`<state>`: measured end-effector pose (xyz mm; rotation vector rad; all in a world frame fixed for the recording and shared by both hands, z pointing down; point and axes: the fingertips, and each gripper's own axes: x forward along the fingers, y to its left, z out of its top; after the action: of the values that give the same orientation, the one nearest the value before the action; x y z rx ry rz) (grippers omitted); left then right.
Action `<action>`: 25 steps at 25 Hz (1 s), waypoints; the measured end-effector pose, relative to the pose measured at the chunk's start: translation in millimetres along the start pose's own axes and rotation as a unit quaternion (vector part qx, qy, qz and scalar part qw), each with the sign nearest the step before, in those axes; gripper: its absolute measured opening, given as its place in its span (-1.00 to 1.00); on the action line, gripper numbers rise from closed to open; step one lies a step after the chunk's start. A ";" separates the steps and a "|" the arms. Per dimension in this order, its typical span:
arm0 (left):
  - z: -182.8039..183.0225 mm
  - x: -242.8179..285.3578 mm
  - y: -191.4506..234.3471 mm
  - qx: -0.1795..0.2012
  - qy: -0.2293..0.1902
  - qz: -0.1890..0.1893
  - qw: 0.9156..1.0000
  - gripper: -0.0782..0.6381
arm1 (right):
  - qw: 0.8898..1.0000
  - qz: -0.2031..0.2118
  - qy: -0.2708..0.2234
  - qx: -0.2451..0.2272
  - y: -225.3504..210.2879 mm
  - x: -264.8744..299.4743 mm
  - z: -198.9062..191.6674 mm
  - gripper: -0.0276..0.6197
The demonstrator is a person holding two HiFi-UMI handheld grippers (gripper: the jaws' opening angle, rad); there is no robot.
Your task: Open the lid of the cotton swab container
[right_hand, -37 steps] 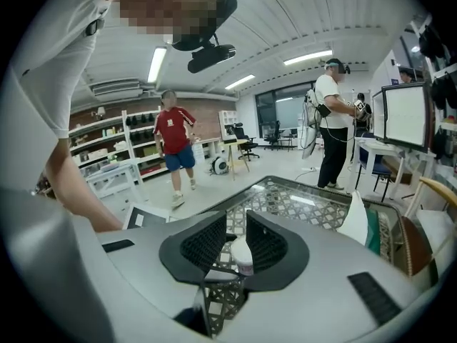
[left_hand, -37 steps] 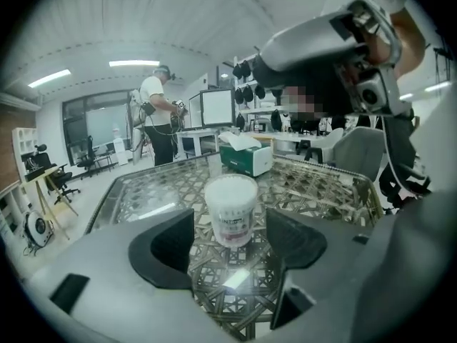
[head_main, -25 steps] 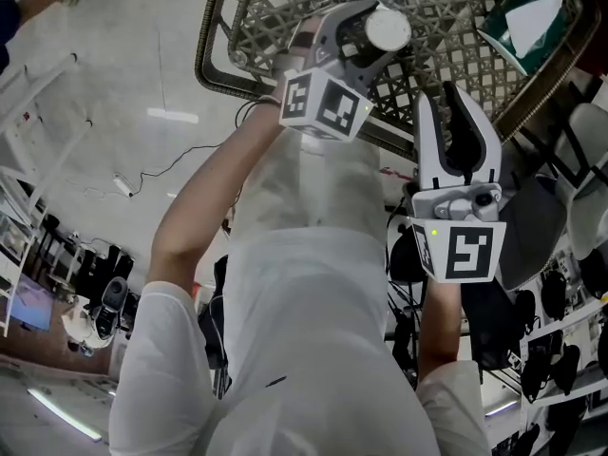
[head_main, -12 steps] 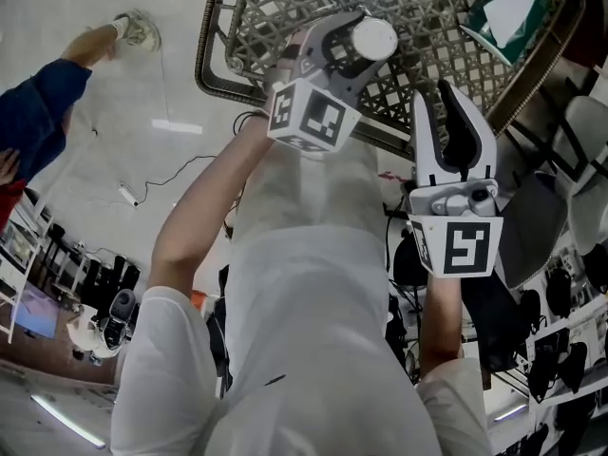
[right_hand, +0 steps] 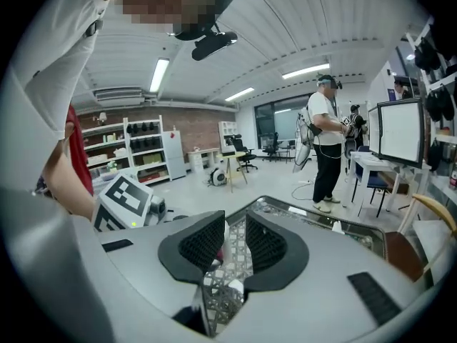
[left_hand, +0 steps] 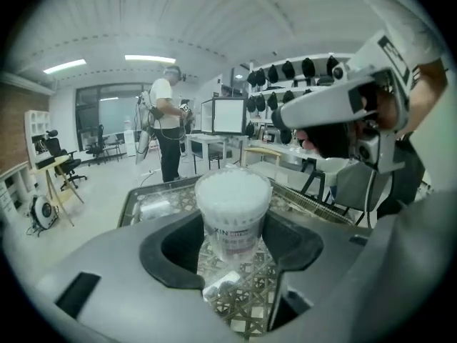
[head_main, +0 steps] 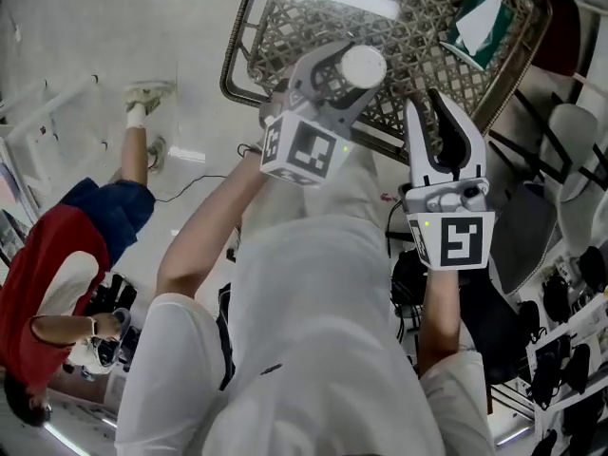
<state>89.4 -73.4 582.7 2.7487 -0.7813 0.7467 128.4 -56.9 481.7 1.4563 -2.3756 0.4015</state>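
Workshop with a pale polished floor; in the foreground, a glass-topped table of woven rattan lattice with a dark rim. The small round clear plastic cotton swab container, packed with white swabs and printed on its side, stands upright over the lattice near the table's near edge. Whether its base rests on the glass cannot be told. Its white lid is on, so the opening step is not yet done.

The left gripper stands wide, its dark pads closed on the container's body below the lid. The right gripper hangs just beside it, on the near side – jaws narrow, with a slim gap and nothing between them; only lattice shows through.

Suggested handling: the right jaws would need to widen past the lid before they come down over it. They should take the lid's rim alone, clear of the left pads. The left grip should hold the body upright and steady – a tilt risks spilling swabs. Whether the lid twists or snaps off is not visible, so a gentle trial seems wise.
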 end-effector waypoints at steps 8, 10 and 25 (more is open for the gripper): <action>64.8 -63.9 -6.8 0.008 -0.013 -0.029 0.999 -0.08 | 0.999 0.045 -0.019 -0.021 36.5 -23.5 54.3 -0.59; 81.7 -82.4 -9.1 0.019 -0.014 -0.035 0.999 -0.08 | 0.998 0.056 -0.029 -0.030 46.2 -30.4 71.7 -0.58; 159.4 -195.2 -17.2 0.005 -0.033 -0.010 0.999 -0.08 | 0.985 0.139 -0.083 -0.054 110.7 -85.0 172.5 -0.45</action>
<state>21.7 -21.7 344.9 2.7974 -0.7649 0.6614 43.6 -8.9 282.3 1.1530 -2.7003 0.2179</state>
